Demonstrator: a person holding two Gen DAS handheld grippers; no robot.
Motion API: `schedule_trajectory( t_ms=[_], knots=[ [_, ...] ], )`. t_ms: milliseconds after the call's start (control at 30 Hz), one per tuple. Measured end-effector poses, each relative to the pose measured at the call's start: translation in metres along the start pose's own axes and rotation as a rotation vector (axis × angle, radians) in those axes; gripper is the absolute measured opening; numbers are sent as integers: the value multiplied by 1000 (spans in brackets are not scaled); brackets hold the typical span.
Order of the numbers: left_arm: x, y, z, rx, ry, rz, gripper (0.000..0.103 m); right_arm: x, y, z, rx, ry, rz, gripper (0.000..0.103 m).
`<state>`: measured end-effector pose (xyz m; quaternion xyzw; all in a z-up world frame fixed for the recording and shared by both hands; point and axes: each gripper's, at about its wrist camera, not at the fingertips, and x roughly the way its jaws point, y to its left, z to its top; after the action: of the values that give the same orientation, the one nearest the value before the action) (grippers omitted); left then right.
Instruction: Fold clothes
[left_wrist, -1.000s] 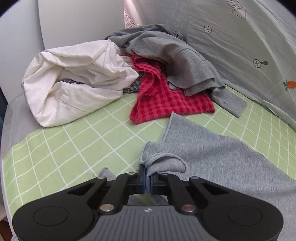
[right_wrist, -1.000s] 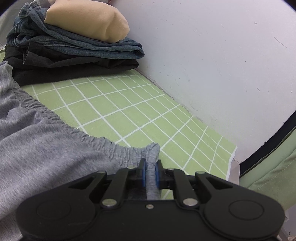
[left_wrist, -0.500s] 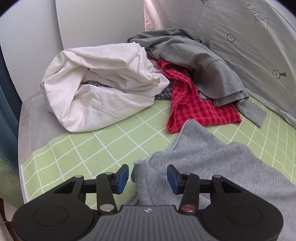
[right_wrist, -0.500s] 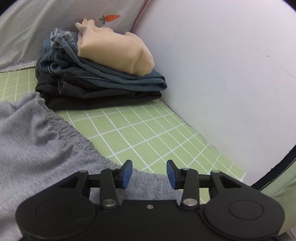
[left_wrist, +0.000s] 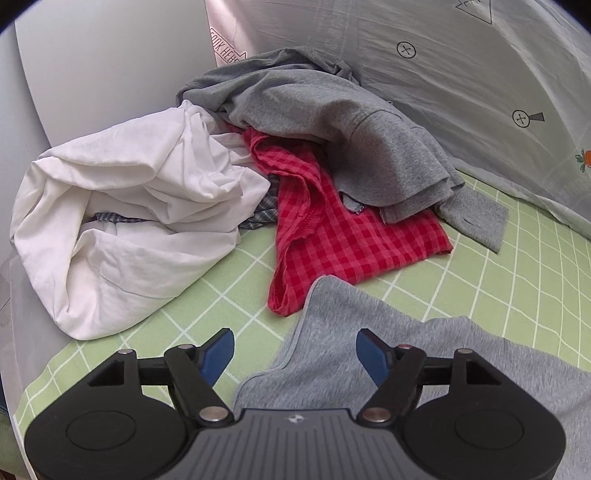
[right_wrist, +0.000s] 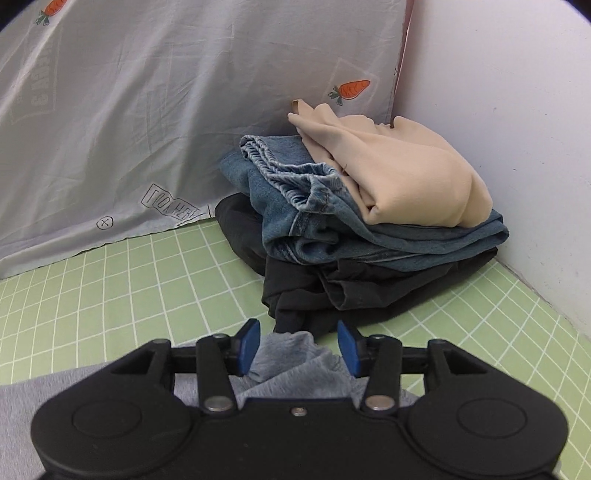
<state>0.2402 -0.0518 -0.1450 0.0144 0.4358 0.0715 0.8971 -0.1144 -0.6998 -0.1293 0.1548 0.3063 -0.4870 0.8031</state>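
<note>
The left claw (left_wrist: 294, 354) stood wide apart over the grey garment (left_wrist: 388, 362), gripping nothing; its blue pads flanked a flat, soft heathered edge lying on the green checked surface (left_wrist: 207, 306). The right claw (right_wrist: 298, 348) was likewise apart, a bunched grey end (right_wrist: 291, 354) of the garment sitting loose between its pads. Beyond the left claw lay a red checked shirt (left_wrist: 343, 236), a crumpled white cloth (left_wrist: 129, 221) and a grey top (left_wrist: 332, 122). Beyond the right, a stack: black garment (right_wrist: 351, 291), jeans (right_wrist: 325, 221), beige piece (right_wrist: 410, 173), against a carrot-printed sheet (right_wrist: 147, 110).
</note>
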Motion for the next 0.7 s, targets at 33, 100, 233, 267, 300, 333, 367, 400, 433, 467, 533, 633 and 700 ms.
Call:
schedule_trajectory(
  t_ms=[33,100,233,267,300,333,367,400,433,467,533,633,700],
  knots=[
    [5,-2,0,10,7,6,79,5,0,0,3,10,-4,47],
    [16,-6,-2,26,19,21,79,14,-1,1,14,34,-15,47],
    [26,-5,-8,3,14,-47,54,23,-4,-2,11,64,-3,47],
    [25,-3,-10,-10,-3,-79,23,23,-1,-4,-7,70,1,47],
    [24,-6,-11,-10,-8,-58,2,22,2,-6,-35,73,-2,47],
    [24,-9,-12,2,-16,-32,5,22,5,-9,-62,75,-6,47],
    [23,-12,-13,16,-25,-7,5,21,9,-12,-89,77,-11,47],
    [23,-14,-15,34,-28,23,5,19,12,-15,-113,74,-17,47],
    [23,-16,-16,52,-30,54,4,17,14,-19,-136,72,-23,47],
    [23,-16,-17,79,-31,92,4,14,18,-23,-163,68,-26,48],
    [24,-8,-18,92,-30,125,4,7,24,-31,-215,58,-24,47],
    [25,7,-19,99,-21,164,4,-1,33,-42,-288,76,22,34],
    [26,16,-20,106,-19,191,5,-5,38,-48,-308,97,65,29]
  ],
)
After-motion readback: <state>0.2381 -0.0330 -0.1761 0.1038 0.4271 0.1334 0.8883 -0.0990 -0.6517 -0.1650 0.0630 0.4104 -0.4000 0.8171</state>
